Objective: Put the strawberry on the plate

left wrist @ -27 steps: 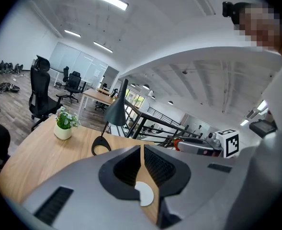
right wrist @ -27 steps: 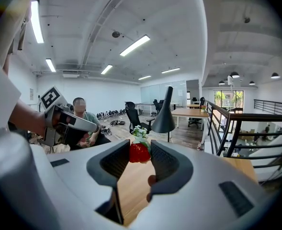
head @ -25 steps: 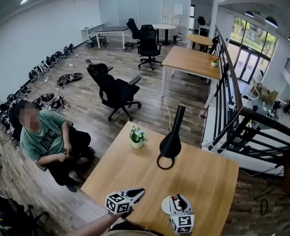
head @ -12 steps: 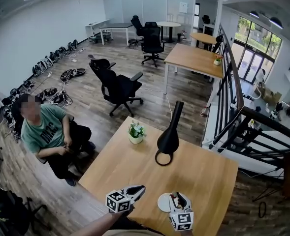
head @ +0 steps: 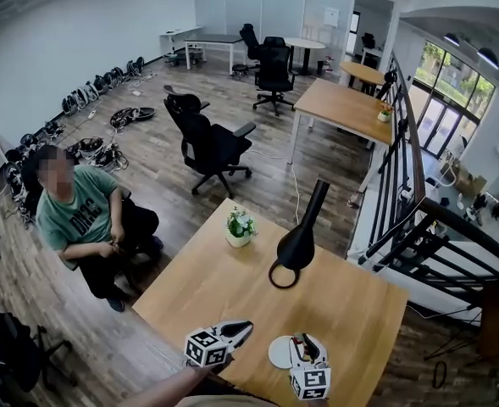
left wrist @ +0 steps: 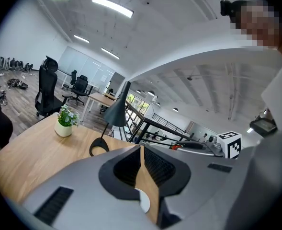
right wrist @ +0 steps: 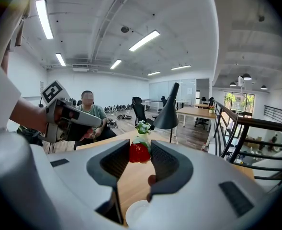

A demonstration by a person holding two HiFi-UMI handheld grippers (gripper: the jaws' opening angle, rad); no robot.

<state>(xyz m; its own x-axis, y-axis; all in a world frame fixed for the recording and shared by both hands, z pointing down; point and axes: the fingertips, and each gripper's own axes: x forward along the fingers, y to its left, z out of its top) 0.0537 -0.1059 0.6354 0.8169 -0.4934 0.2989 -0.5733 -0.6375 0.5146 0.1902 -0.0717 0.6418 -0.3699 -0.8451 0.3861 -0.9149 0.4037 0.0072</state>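
My right gripper (right wrist: 140,150) is shut on a red strawberry (right wrist: 139,153) with a green cap, held just above the wooden table (head: 232,287). Below the jaws lies a small white plate (right wrist: 140,214). In the head view that plate (head: 276,353) sits near the table's front edge, with the right gripper (head: 305,343) over its right side. My left gripper (head: 244,328) hovers just left of the plate with its jaw tips together and nothing between them. In the left gripper view its jaws (left wrist: 141,150) meet at the tips, and the strawberry (left wrist: 177,146) shows off to the right.
A black lamp (head: 298,246) with a ring base and a small potted plant (head: 239,225) stand at the table's far side. A person in a green shirt (head: 80,219) sits left of the table. A black railing (head: 406,210) runs along the right.
Only the head view has shifted a little. Both grippers keep their places by the plate, and the strawberry stays in the right gripper.
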